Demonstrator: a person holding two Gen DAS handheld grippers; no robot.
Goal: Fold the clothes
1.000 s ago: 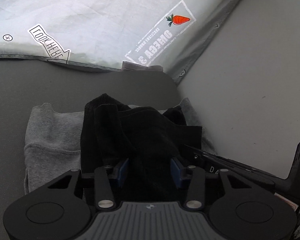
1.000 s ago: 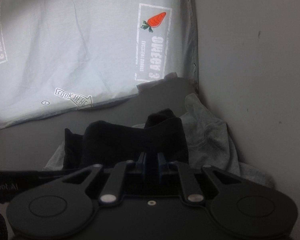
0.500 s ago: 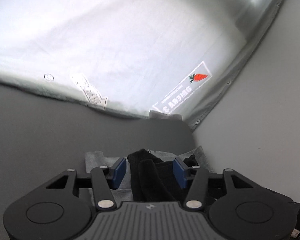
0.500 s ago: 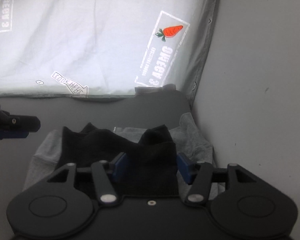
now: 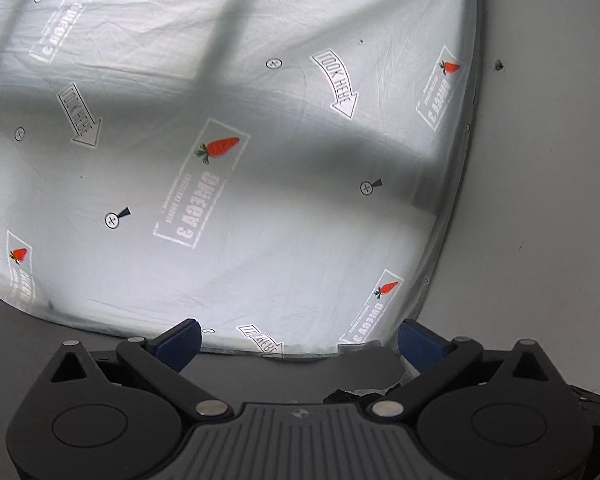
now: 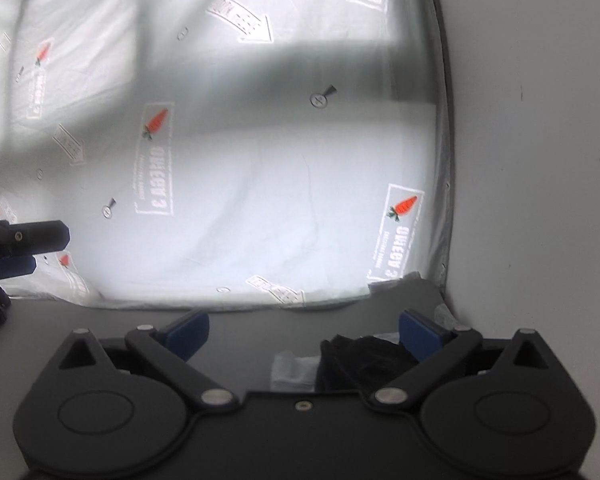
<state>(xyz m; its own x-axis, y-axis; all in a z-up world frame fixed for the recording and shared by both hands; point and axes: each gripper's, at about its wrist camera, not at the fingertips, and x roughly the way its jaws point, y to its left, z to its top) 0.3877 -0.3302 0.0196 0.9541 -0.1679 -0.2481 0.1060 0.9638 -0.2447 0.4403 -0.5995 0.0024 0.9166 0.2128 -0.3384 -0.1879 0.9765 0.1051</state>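
Two garments are seen low in the right wrist view: a crumpled black garment (image 6: pixel 364 356) lying on a pale grey garment (image 6: pixel 294 368), on the dark tabletop (image 6: pixel 260 324) near its far right corner. Bare tabletop is left to their left. A thin printed curtain (image 5: pixel 260 200) backs the far edge. The left hand-held gripper (image 5: pixel 298 344) and right hand-held gripper (image 6: pixel 304 332) have just been opening; both are spread wide, with nothing gripped.

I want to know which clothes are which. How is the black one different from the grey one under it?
In the right wrist view, the black garment is very dark, while the grey garment is pale. The black one lies bunched on top; the grey one lies beneath, peeking out at its left. More of the black one shows than of the grey one. Both rest on the dark table, and no gripper holds either.
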